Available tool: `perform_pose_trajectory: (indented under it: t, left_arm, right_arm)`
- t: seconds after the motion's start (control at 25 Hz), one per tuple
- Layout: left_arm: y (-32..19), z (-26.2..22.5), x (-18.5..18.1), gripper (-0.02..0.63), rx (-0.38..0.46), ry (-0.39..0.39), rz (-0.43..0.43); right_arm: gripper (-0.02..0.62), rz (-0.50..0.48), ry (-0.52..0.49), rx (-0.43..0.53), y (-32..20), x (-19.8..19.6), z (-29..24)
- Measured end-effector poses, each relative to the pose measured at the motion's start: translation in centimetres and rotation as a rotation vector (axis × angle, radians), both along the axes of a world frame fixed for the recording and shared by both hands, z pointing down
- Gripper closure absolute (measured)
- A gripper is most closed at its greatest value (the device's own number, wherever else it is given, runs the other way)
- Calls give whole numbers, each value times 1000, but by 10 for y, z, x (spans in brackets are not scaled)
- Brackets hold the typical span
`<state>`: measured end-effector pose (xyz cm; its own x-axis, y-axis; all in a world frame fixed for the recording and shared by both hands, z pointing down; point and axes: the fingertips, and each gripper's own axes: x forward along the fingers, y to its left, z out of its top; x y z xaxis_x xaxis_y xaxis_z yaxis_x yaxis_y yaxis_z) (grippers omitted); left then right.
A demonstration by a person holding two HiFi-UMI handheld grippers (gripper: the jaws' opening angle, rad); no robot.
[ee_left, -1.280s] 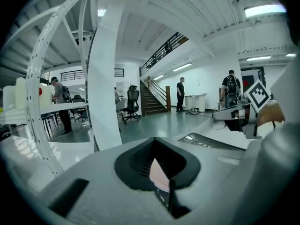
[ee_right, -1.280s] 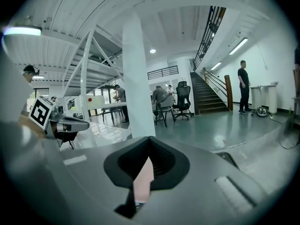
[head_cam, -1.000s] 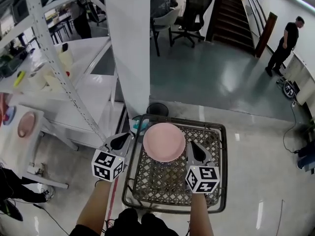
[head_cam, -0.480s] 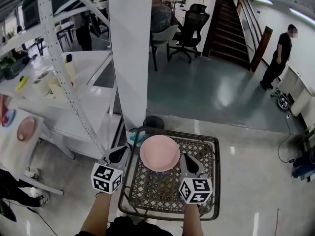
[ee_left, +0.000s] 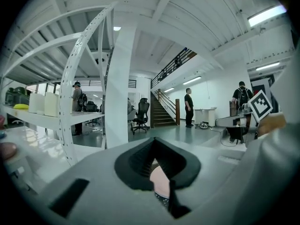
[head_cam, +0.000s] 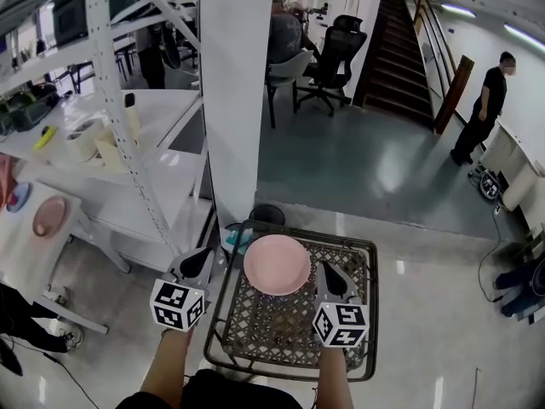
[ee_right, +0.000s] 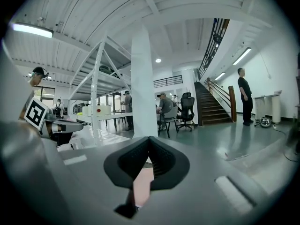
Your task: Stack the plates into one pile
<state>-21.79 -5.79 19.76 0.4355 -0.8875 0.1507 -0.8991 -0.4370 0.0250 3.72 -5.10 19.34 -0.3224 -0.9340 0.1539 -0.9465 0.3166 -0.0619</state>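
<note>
We hold the left gripper (head_cam: pixel 203 258) and right gripper (head_cam: pixel 326 273) at either side of the pink plate (head_cam: pixel 277 264). Both have their jaws together with nothing in them, and the plate shows just past each pair. It lies flat near the far edge of the mesh surface (head_cam: pixel 255 326), about midway along that edge. We cannot tell whether more plates sit under it, so this fits a finished pile topped in pink as well as one plate alone. Either way we should keep shut jaws off its rim, since we judge a plate could rock or slide on mesh. The surface stands on a glossy floor (head_cam: pixel 358 160) by a white column (head_cam: pixel 237 100). A rack (head_cam: pixel 128 135) and a second, white surface (head_cam: pixel 25 254) bearing a small pink disc (head_cam: pixel 48 216) are at the left. Chairs (head_cam: pixel 341 54), stairs (head_cam: pixel 400 49) and a person (head_cam: pixel 485 113) are beyond.
</note>
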Motion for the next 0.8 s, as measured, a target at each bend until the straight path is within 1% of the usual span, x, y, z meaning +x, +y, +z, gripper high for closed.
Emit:
perform_pose_trajectory:
  t: [0.2, 0.44, 0.6, 0.8]
  left_arm:
    - [8, -11, -9, 604, 18, 35, -20]
    - [19, -13, -11, 604, 19, 52, -14]
    - [25, -16, -15, 604, 28, 37, -18]
    - [37, -15, -16, 604, 28, 43, -18]
  right_arm:
    - [584, -8, 11, 23, 6, -1, -11]
    - [584, -12, 17, 34, 15, -3, -16]
    - [584, -15, 15, 40, 19, -4, -17]
    - [584, -10, 16, 37, 31, -3, -13]
